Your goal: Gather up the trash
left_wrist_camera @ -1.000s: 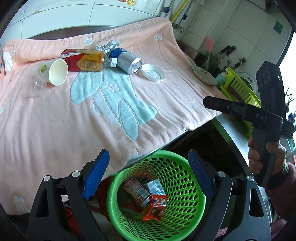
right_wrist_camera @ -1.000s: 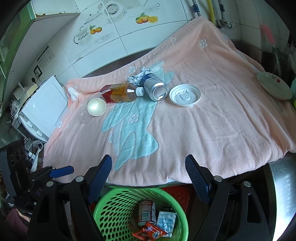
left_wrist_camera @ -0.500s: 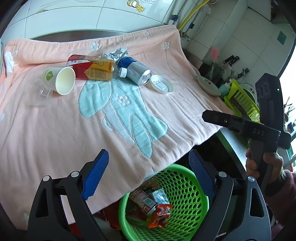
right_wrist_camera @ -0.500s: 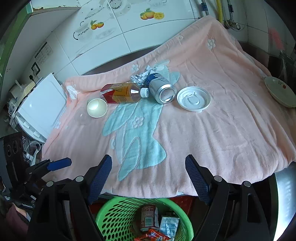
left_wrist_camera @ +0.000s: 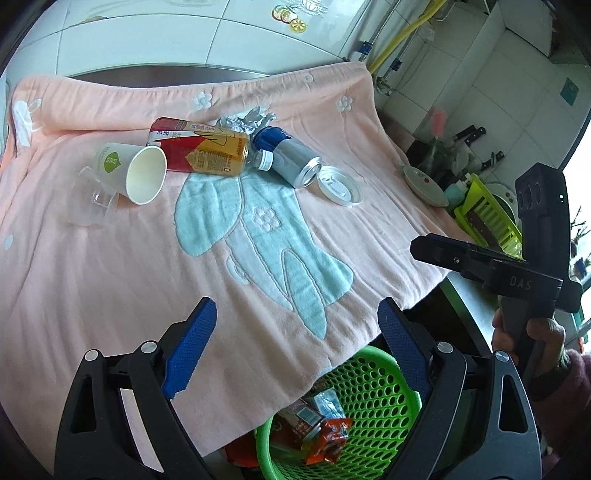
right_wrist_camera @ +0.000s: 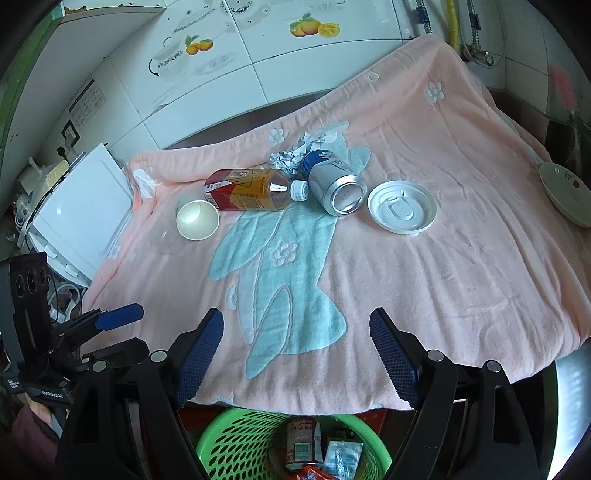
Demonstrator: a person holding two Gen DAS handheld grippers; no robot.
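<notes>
We see a worktop draped in a peach-pink towel (right_wrist_camera: 461, 206) with a pale blue rabbit figure woven into it, backed by white wall tiles with fruit decals (right_wrist_camera: 314, 27) and a yellow pipe (left_wrist_camera: 406, 31) in the corner. The trash lies in a cluster at the far side of the towel: a white paper cup (left_wrist_camera: 138, 173) on its side, a clear plastic cup (left_wrist_camera: 90, 201) just beside it and hard to make out, a red-and-orange labelled drink bottle (right_wrist_camera: 251, 190) lying flat, a crumpled ball of foil (right_wrist_camera: 286, 158) behind it, a silver-and-blue can (right_wrist_camera: 334, 184) with its open end towards us, and a round white plastic lid (right_wrist_camera: 402, 206). A small white dish (right_wrist_camera: 565, 192) sits at the towel's right edge, cut off by the frame. Below the near edge stands a green perforated plastic basket (left_wrist_camera: 373, 391), partly hidden by the towel, already holding a can and wrappers whose print we cannot read. Our left gripper (left_wrist_camera: 295, 347) and right gripper (right_wrist_camera: 295, 354) both hang over the near edge, jaws spread wide with nothing between the blue pads. A white appliance (right_wrist_camera: 85, 206) stands to the left, a lime dish rack (left_wrist_camera: 487, 218) and knives to the right, blurred.
</notes>
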